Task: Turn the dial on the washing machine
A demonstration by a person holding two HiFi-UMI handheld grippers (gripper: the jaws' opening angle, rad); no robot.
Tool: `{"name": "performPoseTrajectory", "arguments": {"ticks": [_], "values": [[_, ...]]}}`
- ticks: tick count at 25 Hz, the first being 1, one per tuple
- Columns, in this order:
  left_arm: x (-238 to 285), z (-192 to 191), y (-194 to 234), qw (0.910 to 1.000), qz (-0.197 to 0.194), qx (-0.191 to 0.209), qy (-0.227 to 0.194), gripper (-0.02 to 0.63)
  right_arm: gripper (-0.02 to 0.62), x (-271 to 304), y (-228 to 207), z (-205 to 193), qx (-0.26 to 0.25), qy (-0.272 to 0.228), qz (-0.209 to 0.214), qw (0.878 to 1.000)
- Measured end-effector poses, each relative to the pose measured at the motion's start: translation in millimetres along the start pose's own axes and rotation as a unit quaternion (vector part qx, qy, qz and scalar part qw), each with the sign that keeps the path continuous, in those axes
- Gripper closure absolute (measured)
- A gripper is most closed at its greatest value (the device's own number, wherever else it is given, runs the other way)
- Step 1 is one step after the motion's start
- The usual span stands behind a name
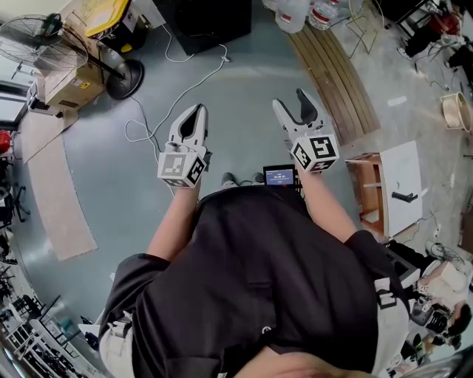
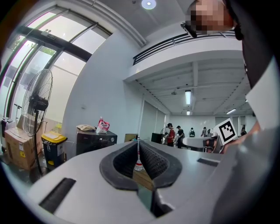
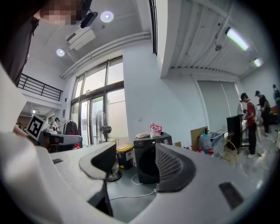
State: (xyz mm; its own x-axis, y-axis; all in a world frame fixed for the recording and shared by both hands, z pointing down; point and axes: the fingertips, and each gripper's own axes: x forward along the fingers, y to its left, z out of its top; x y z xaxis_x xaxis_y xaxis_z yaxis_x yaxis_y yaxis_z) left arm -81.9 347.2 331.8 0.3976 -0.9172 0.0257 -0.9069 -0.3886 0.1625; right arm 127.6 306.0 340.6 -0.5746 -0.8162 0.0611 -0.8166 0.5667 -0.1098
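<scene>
The washing machine (image 1: 203,22) is a dark front-loader standing a few steps ahead, at the top of the head view. It shows between the right jaws (image 3: 148,162) and left of the left jaws (image 2: 94,142). Its dial is too small to make out. A pink bag (image 3: 155,129) lies on its top. My left gripper (image 1: 195,112) is held out in the air with its jaws shut and their tips touching (image 2: 138,146). My right gripper (image 1: 293,103) points the same way, jaws wide open with nothing between them (image 3: 135,153). Both are far from the machine.
A standing fan (image 1: 44,37), a cardboard box (image 1: 70,85) and a yellow bin (image 1: 100,11) stand left of the machine. A white cable (image 1: 159,118) trails over the grey floor. Wooden planks (image 1: 336,74) and a white cabinet (image 1: 395,192) are on the right. People stand far off.
</scene>
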Motion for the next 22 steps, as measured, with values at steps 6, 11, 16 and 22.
{"name": "performPoseTrajectory", "arguments": {"ticks": [6,11,16,22], "values": [[1.6,-1.4,-6.8,0.9999,0.012,0.0,0.004,0.609,0.316,-11.8,-14.0,4.9,0.013,-0.007,0.003,1.0],[4.1,-6.0,-24.0,0.9998,0.02,0.004,0.001,0.611,0.316,-30.8,-29.6,0.4,0.01,-0.011,0.006,1.0],[9.4,-10.0,-43.3,0.9997,0.013,-0.017,0.004,0.611,0.316,-45.5,-49.5,-3.9,0.036,-0.022,0.003,0.999],[24.9,-9.8,-56.2,0.9998,-0.01,-0.014,0.006,0.611,0.316,-46.7,-62.9,-13.0,0.05,-0.021,-0.003,0.999]]}}
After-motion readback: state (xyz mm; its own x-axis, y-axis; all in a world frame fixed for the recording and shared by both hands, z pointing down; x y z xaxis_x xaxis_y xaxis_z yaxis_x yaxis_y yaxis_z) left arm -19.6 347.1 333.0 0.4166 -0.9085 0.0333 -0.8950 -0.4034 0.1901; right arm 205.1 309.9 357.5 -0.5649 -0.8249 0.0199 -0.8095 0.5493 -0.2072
